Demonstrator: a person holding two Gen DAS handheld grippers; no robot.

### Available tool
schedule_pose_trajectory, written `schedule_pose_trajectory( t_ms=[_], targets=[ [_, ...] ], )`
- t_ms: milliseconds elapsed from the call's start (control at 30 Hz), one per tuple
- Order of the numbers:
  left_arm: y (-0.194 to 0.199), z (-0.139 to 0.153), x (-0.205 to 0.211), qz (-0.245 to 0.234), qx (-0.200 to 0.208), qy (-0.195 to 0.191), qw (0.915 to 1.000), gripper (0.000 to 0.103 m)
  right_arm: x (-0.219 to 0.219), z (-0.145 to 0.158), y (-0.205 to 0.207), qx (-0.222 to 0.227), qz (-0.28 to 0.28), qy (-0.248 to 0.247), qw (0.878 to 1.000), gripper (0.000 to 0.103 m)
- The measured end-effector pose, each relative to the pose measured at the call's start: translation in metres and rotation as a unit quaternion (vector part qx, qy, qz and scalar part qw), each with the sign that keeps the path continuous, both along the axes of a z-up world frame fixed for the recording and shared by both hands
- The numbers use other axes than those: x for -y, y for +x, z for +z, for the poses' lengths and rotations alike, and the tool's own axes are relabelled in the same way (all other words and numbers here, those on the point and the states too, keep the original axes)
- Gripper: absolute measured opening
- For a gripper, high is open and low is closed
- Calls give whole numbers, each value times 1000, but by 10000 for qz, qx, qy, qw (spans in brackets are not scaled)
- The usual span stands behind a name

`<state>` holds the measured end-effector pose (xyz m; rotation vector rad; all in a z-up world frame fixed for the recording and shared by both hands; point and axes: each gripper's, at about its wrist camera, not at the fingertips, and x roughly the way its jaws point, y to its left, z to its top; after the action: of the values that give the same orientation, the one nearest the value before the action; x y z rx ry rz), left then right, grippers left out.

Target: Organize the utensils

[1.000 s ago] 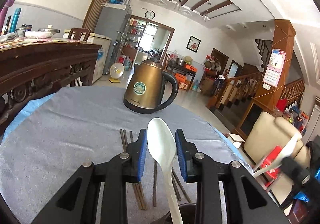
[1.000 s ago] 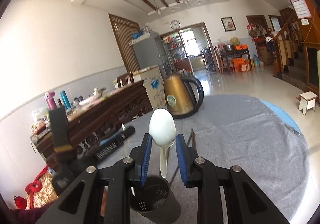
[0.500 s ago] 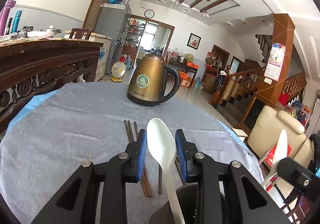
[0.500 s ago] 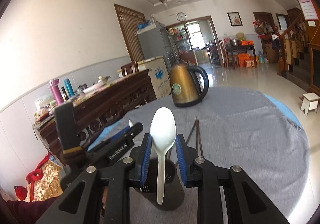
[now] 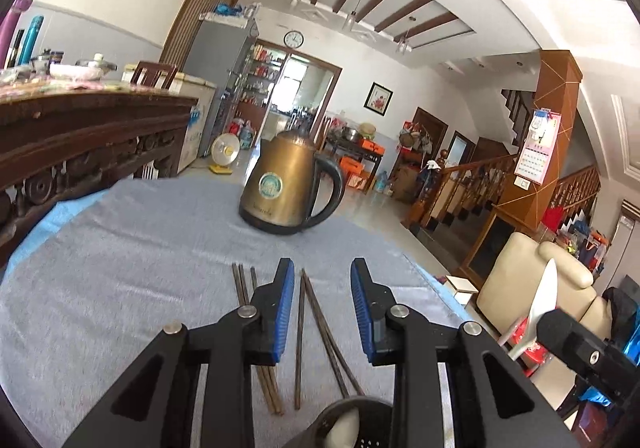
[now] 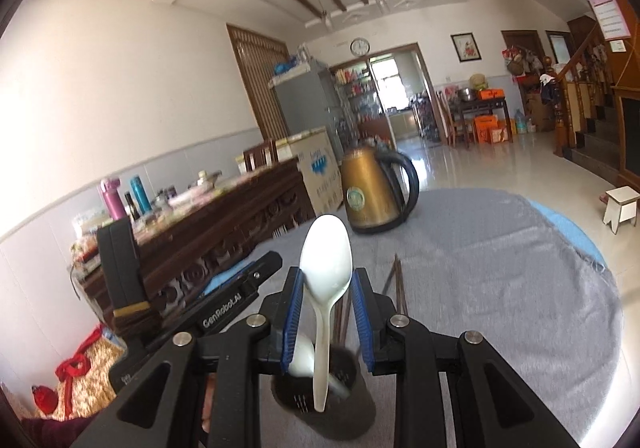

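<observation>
My left gripper (image 5: 322, 312) is open and empty above several dark chopsticks (image 5: 304, 324) lying on the grey tablecloth (image 5: 120, 268). Below it stands the black utensil holder (image 5: 352, 424) with a white spoon (image 5: 340, 428) inside. My right gripper (image 6: 324, 322) is shut on a second white spoon (image 6: 326, 280), handle pointing down into the holder (image 6: 324, 396). The first spoon's bowl (image 6: 301, 360) shows at the holder's rim. The left gripper shows in the right wrist view (image 6: 236, 288), and the right gripper with its spoon (image 5: 540, 308) at the left view's right edge.
A bronze electric kettle (image 5: 286, 187) stands at the far side of the round table. A carved wooden sideboard (image 5: 80, 139) runs along the left. A cream armchair (image 5: 532, 280) sits beyond the table's right edge.
My left gripper let go of its spoon, which dropped into the holder, and the jaws opened. My right gripper lowered its spoon toward the holder.
</observation>
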<state>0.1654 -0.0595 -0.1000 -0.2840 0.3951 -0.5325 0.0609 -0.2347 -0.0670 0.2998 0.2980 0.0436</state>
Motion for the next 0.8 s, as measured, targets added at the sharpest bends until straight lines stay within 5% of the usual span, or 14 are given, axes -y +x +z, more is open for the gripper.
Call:
schedule_pose_trajectory(
  t_ms=[133,267,333,400,567,800],
  targets=[
    [1,-5,-3,66,-28,60,10000,30,-4,0,7,-34,-30,-70,10000,27],
    [12,-16,-16,215,-230,73,9995,30,-9,-23,19,-562,61,-171,9983,30],
    [22,-19,-23,311,-341,82,9989,30,-5,-31,22,-763,87,-110,9970,55],
    [32,-22,-27,411,-456,185,9979,34,3,-31,21,-660,17,18,9978,61],
    [71,-35,-27,468,-901,666,9926,50,28,-28,30,-577,-291,79,9979,61],
    [131,-64,4,101,-1558,1505,9762,53,75,-51,88,-1396,-348,351,9890,49]
  ],
)
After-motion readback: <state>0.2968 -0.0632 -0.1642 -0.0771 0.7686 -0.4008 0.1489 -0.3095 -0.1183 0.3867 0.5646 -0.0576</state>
